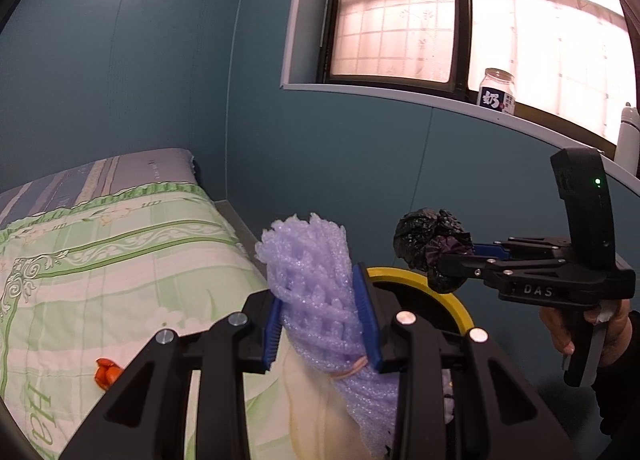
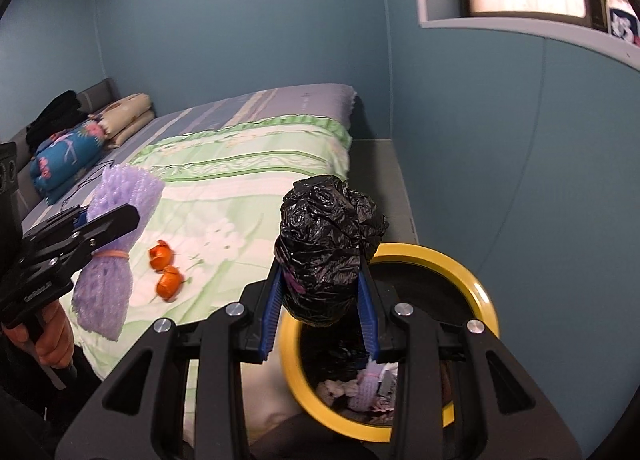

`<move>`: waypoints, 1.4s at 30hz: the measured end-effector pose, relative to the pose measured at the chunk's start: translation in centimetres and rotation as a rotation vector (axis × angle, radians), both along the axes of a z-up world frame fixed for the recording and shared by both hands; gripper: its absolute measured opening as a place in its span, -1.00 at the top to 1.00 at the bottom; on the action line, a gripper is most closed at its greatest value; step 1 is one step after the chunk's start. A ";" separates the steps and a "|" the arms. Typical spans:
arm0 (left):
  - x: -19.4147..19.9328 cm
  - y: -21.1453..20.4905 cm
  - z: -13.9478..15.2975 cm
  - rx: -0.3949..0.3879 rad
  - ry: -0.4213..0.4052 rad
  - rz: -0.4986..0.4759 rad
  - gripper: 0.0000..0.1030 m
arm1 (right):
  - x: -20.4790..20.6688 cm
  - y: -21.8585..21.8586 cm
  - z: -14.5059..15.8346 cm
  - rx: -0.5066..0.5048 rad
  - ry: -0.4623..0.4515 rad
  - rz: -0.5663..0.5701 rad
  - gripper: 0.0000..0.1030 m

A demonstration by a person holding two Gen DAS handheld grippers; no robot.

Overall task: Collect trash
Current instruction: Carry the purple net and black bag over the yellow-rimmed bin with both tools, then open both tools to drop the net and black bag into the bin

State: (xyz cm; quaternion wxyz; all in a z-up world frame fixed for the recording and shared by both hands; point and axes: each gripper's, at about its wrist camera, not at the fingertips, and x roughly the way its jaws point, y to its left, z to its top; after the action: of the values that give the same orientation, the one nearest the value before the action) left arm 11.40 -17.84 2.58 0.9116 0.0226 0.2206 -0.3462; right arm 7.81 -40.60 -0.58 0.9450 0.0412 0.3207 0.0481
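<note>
My left gripper [image 1: 322, 320] is shut on a purple foam net sleeve [image 1: 316, 272], tied with a rubber band, held above the bed edge; it also shows in the right wrist view [image 2: 116, 215]. My right gripper [image 2: 320, 300] is shut on a crumpled black plastic bag [image 2: 328, 236], held over the yellow-rimmed trash bin [image 2: 480, 284]. The bag [image 1: 430, 244] and the bin rim [image 1: 404, 274] also show in the left wrist view. Two pieces of orange peel [image 2: 166, 272] lie on the green bedspread [image 2: 240, 179]. The bin holds some paper and wrappers.
The bed fills the left, with folded quilts and pillows [image 2: 68, 155] at its head. Blue walls stand behind and to the right. A jar [image 1: 497, 91] and a white bottle [image 1: 627, 131] stand on the window sill. The bin sits on the floor by the bed.
</note>
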 end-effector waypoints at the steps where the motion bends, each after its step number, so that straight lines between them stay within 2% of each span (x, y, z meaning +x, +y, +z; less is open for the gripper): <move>1: 0.1 -0.7 -0.1 0.003 -0.001 -0.011 0.40 | 0.0 -0.4 -0.2 -0.001 0.005 -0.009 0.38; 19: 1.1 -6.9 -1.6 0.030 0.034 -0.116 0.40 | 2.2 -5.1 -3.5 0.023 0.090 -0.099 0.38; 36: 2.6 -10.1 -4.0 0.061 0.091 -0.122 0.40 | 5.1 -6.4 -7.3 0.050 0.209 -0.120 0.37; 42: 4.1 -11.1 -5.8 0.075 0.143 -0.109 0.39 | 5.8 -6.7 -8.7 0.049 0.257 -0.133 0.36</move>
State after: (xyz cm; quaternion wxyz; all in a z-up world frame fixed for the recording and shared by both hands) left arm 15.51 -28.98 -3.26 0.8717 0.0438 0.2965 -0.3876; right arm 13.65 -47.33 -9.30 0.8960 0.0911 0.4345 -0.0125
